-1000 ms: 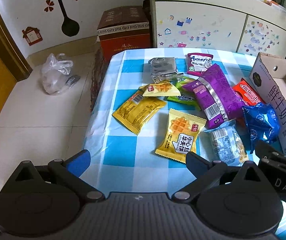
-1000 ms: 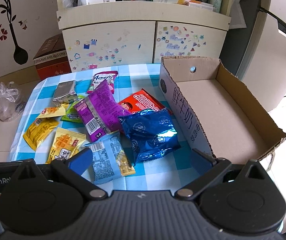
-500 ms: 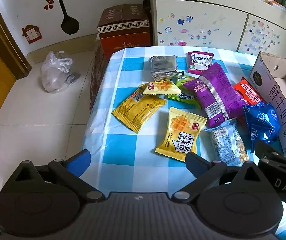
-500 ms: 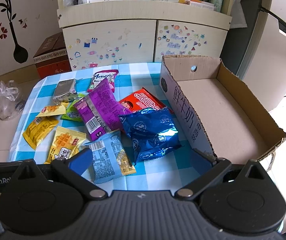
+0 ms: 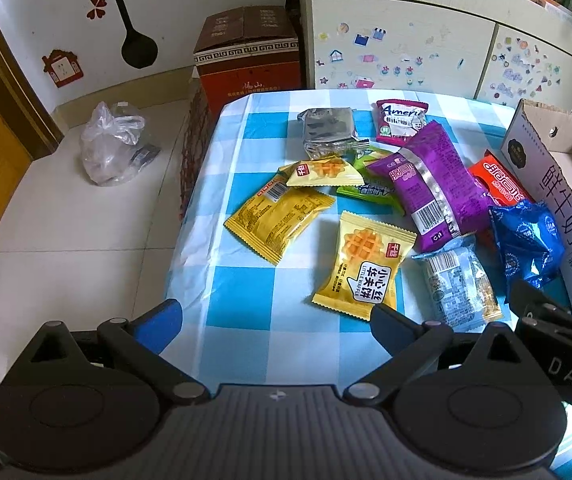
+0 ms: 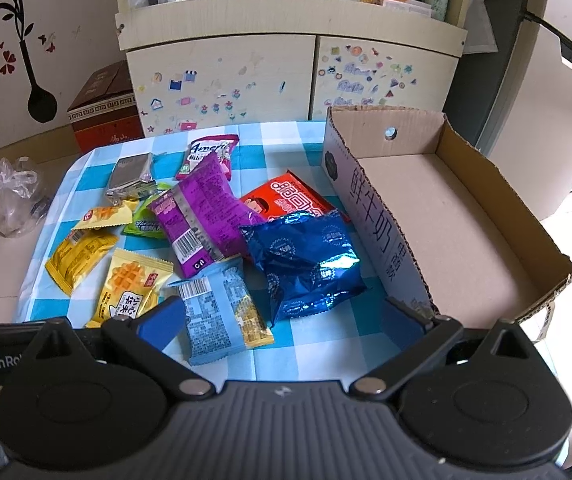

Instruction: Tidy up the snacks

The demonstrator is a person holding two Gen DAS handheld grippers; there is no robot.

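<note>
Snacks lie scattered on the checked tablecloth [image 5: 246,320], none yet in the cardboard box [image 6: 445,208], which stands with nothing in it at the right edge of the table, its printed wall just beside the pile. That box looks like the place for them, so the step in hand is a first pick. Both tools are spread wide and hold nothing: the right gripper [image 6: 286,316] hovers low over the blue foil bag [image 6: 305,264] and the pale blue packet [image 6: 218,312], the left gripper [image 5: 274,316] near the yellow waffle packet [image 5: 361,264]. The blue bag seems the sensible start, being nearest the box and on top; a pinch on its puffed middle should hold, then a lift clear over the wall. The purple bag [image 6: 202,216] overlaps the red packet [image 6: 289,200] and the pale blue one, so it may drag them. Further back lie a second yellow packet [image 5: 278,220], a silver pouch [image 5: 329,128] and a small pink sachet [image 5: 399,120].
</note>
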